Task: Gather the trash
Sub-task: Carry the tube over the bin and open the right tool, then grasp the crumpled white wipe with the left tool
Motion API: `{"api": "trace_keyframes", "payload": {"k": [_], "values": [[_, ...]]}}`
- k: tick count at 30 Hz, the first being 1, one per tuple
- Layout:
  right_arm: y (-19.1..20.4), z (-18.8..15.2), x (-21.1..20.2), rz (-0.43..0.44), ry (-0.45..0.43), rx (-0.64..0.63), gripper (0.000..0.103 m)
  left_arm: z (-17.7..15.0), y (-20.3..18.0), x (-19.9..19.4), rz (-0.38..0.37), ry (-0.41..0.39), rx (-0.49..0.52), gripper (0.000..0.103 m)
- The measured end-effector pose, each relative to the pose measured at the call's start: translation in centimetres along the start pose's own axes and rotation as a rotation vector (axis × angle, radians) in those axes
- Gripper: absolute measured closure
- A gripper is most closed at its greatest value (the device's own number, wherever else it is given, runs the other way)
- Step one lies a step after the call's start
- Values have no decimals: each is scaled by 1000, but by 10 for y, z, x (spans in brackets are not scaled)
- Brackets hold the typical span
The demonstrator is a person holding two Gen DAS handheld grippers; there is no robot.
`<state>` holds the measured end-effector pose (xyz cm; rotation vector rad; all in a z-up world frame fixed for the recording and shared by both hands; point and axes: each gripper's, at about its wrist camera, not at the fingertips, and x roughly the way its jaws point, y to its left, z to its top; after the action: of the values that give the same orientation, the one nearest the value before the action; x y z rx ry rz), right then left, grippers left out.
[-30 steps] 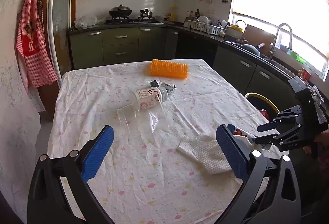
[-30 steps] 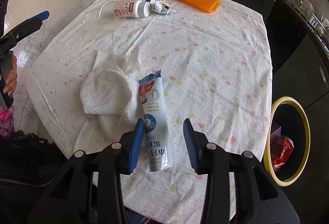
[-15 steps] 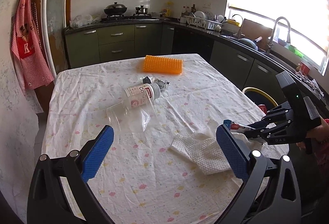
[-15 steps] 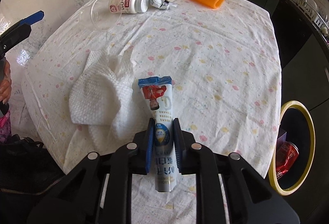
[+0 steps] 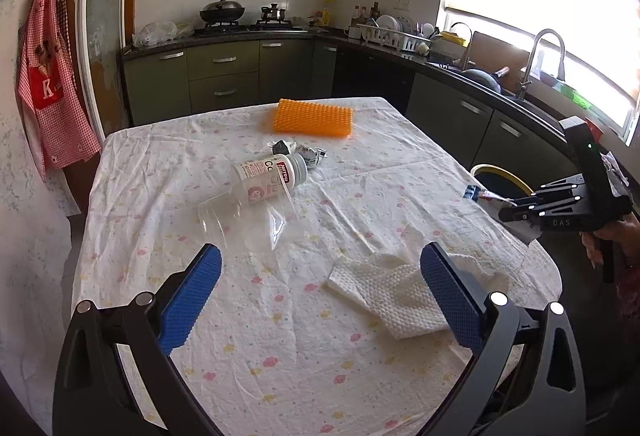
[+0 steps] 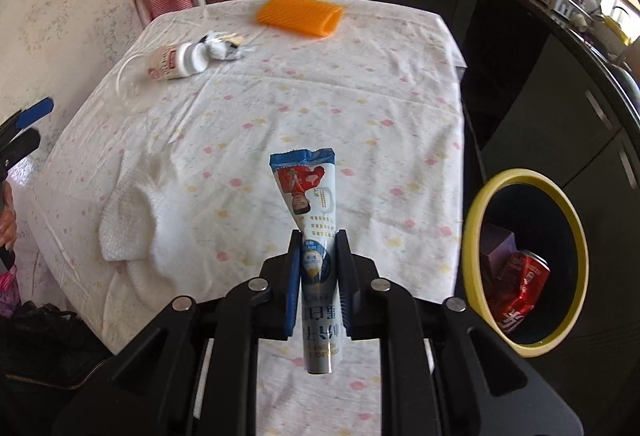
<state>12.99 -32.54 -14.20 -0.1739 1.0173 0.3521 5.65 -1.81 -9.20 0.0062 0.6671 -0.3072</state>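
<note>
Right gripper (image 6: 318, 288): we are pinching a tube (image 6: 314, 220) between its blue pads (image 6: 294, 288), both pressing flat on the tube's sides; we are tilting it steeply downward, with the tube's crimped end sticking out past the fingertips. In the left wrist view it is showing side-on at the far right, with our hand (image 5: 612, 236) wrapping its handle.

Left gripper (image 5: 320, 300): we are holding it with its jaws spread wide, blue pads (image 5: 188, 300) well apart, nothing between them; we are angling it moderately downward.
</note>
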Motion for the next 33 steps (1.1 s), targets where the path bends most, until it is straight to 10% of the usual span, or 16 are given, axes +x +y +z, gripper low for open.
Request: {"api": "trace_keyframes", "payload": {"k": [19, 33], "values": [[-189, -25, 47, -305, 71, 389, 81, 7, -38, 21, -42, 47, 69, 5], [-155, -48, 13, -245, -9, 389, 71, 2, -69, 38, -128, 104, 132, 5]]}}
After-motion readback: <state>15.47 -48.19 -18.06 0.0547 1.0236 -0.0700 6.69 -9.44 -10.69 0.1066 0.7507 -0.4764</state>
